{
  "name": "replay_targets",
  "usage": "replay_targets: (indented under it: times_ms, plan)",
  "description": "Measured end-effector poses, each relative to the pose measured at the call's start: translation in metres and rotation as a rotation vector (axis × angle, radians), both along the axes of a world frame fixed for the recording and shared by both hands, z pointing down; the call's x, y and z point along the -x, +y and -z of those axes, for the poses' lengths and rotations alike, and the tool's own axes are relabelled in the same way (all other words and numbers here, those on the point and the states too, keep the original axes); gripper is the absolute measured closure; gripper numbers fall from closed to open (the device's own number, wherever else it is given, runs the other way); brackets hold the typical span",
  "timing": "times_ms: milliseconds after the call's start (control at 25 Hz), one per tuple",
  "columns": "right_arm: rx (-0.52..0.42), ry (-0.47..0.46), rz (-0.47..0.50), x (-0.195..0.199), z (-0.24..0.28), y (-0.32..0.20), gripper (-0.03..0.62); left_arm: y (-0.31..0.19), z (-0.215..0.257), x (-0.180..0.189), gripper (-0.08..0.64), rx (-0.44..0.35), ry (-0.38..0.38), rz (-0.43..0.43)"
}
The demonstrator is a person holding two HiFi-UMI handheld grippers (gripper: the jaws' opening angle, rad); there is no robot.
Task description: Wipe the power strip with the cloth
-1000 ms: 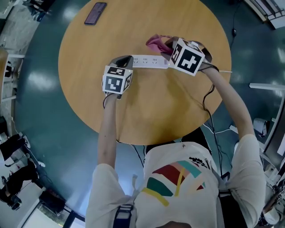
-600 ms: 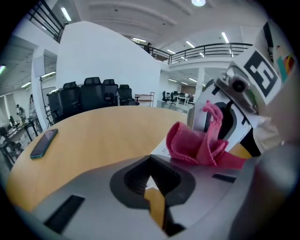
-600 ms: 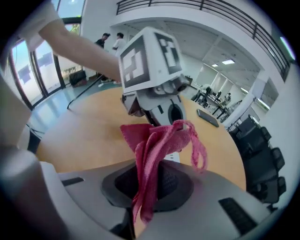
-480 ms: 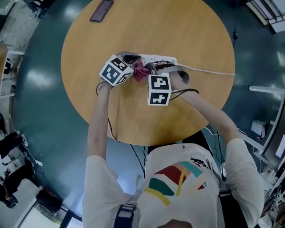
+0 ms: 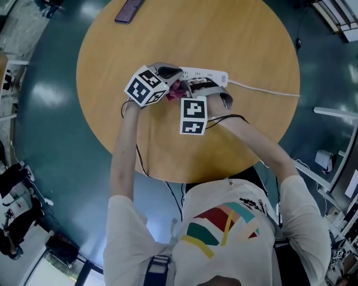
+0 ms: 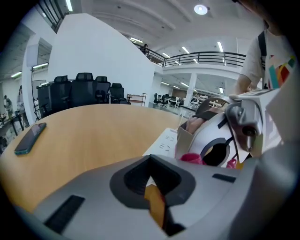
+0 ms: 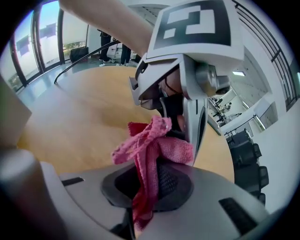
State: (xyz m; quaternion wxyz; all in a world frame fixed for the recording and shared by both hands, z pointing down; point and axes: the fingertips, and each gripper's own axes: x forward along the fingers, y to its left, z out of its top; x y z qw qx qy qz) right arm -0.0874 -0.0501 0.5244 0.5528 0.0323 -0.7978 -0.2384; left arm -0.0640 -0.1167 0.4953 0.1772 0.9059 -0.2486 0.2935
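Note:
The white power strip (image 5: 206,74) lies across the round wooden table (image 5: 240,33), its cable running off to the right. My left gripper (image 5: 169,76) is shut, with its tip at the strip's left end; I see nothing clamped in the jaws of the left gripper (image 6: 152,183). Just past them in that view lies the power strip (image 6: 163,142). My right gripper (image 5: 184,92) is shut on the pink cloth (image 5: 178,89), which rests by the strip's left part next to the left gripper. In the right gripper view the cloth (image 7: 149,152) bunches out of the right gripper (image 7: 143,190).
A dark phone (image 5: 130,9) lies at the table's far left edge, also seen as the phone (image 6: 30,138) in the left gripper view. The white cable (image 5: 263,90) crosses the table's right side. Around the table is dark teal floor (image 5: 50,100).
My right gripper has carried the cloth from the strip's right end leftward to beside the left gripper. The left gripper has stayed at the strip's left end.

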Motion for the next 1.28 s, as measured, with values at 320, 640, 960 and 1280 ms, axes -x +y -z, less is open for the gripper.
replay_targets:
  times_ms: [320, 640, 960, 1280]
  plan:
    - [-0.001, 0.001, -0.027, -0.03, 0.0, -0.006, 0.552, 0.0, -0.002, -0.001, 0.518, -0.03, -0.056, -0.035]
    - [-0.036, 0.063, -0.09, -0.119, -0.005, -0.032, 0.552, -0.004, -0.006, -0.005, 0.517, -0.032, -0.091, -0.033]
    - [-0.093, 0.13, -0.135, -0.19, -0.008, -0.059, 0.552, -0.008, -0.007, -0.012, 0.518, -0.022, -0.111, -0.022]
    - [-0.028, 0.053, -0.267, -0.22, 0.004, -0.07, 0.552, -0.009, -0.002, -0.018, 0.518, -0.032, -0.143, 0.034]
